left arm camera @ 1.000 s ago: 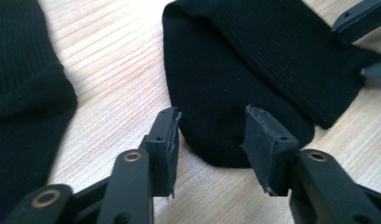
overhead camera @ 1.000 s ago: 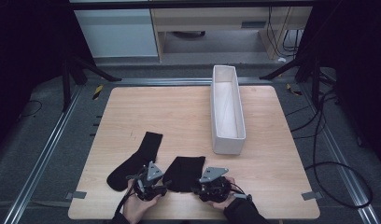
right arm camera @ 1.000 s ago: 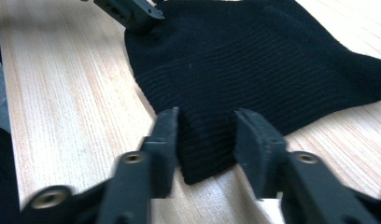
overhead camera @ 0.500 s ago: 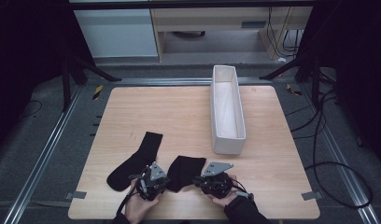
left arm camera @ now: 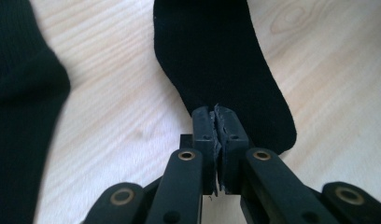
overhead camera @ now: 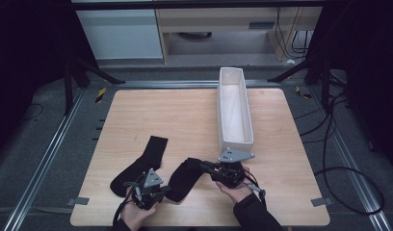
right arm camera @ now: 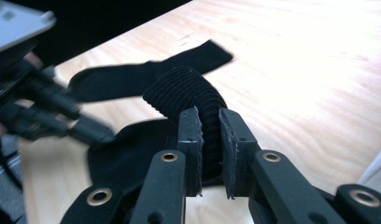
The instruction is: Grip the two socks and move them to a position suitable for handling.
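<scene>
Two black socks lie on the wooden table [overhead camera: 185, 115]. In the high view one sock [overhead camera: 139, 166] rests flat at the front left. The other sock [overhead camera: 185, 178] is held at both ends. My left gripper [overhead camera: 164, 189] is shut on its toe edge, seen close up as jaws [left arm camera: 217, 116] pinching the dark fabric [left arm camera: 216, 60]. My right gripper [overhead camera: 205, 166] has just been closing and is now shut on the ribbed cuff [right arm camera: 184, 91], lifted off the table and bunched between its pads [right arm camera: 209, 123].
A long white bin [overhead camera: 234, 108] stands upright on the right half of the table, just behind my right hand. The flat sock [left arm camera: 20, 93] lies to the left of my left jaws. My left gripper [right arm camera: 53, 109] shows blurred in the right gripper view.
Both grippers have closed on the middle sock. My right gripper has risen and carried the cuff end up off the table; the left hand has stayed in place.
</scene>
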`<state>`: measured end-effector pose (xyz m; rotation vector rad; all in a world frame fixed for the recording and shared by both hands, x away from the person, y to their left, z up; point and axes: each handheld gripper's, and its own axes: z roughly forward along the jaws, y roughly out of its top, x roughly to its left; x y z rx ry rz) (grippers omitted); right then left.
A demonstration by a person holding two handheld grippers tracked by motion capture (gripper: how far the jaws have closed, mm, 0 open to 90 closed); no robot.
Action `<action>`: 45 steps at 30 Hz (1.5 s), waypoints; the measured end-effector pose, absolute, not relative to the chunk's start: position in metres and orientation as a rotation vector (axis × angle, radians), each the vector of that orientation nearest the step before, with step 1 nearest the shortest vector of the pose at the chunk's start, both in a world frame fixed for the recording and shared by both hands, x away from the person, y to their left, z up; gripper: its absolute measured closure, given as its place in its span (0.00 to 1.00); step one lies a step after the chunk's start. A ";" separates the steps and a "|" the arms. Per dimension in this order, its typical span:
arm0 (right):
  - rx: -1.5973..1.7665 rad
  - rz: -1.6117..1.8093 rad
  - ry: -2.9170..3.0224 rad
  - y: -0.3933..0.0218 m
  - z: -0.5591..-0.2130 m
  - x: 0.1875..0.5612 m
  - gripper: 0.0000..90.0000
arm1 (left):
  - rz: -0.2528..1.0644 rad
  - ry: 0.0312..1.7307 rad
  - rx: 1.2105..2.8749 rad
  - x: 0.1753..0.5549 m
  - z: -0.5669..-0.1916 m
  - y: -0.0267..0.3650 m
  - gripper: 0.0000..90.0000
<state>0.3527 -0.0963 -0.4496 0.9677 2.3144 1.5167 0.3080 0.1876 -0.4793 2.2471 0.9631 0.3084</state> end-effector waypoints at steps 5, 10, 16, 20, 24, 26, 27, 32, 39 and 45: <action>1.038 1.495 2.275 -0.089 -0.445 0.370 0.89 | 0.287 0.958 2.262 0.298 -0.478 0.198 0.96; 1.081 1.407 2.270 -0.070 -0.448 0.392 0.88 | 0.322 0.968 2.268 0.291 -0.477 0.209 0.96; 1.119 1.298 2.260 -0.048 -0.461 0.421 0.88 | 0.315 1.014 2.254 0.294 -0.479 0.223 0.96; 1.160 1.244 2.247 -0.036 -0.474 0.440 0.87 | 0.308 1.032 2.269 0.297 -0.483 0.227 0.96; 1.165 1.189 2.240 -0.026 -0.485 0.450 0.86 | 0.302 1.039 2.270 0.299 -0.485 0.226 0.96; 1.152 1.158 2.246 -0.023 -0.491 0.453 0.85 | 0.302 1.038 2.271 0.299 -0.486 0.226 0.96; 1.148 1.151 2.245 -0.021 -0.492 0.454 0.84 | 0.303 1.040 2.270 0.300 -0.486 0.226 0.96; 1.114 1.142 2.209 -0.021 -0.492 0.456 0.77 | 0.318 1.056 2.253 0.301 -0.487 0.228 0.94; 1.078 1.212 2.153 -0.030 -0.478 0.453 0.70 | 0.392 1.094 2.182 0.301 -0.480 0.236 0.78; 1.045 1.261 2.123 -0.040 -0.463 0.449 0.65 | 0.464 1.142 2.085 0.302 -0.468 0.254 0.69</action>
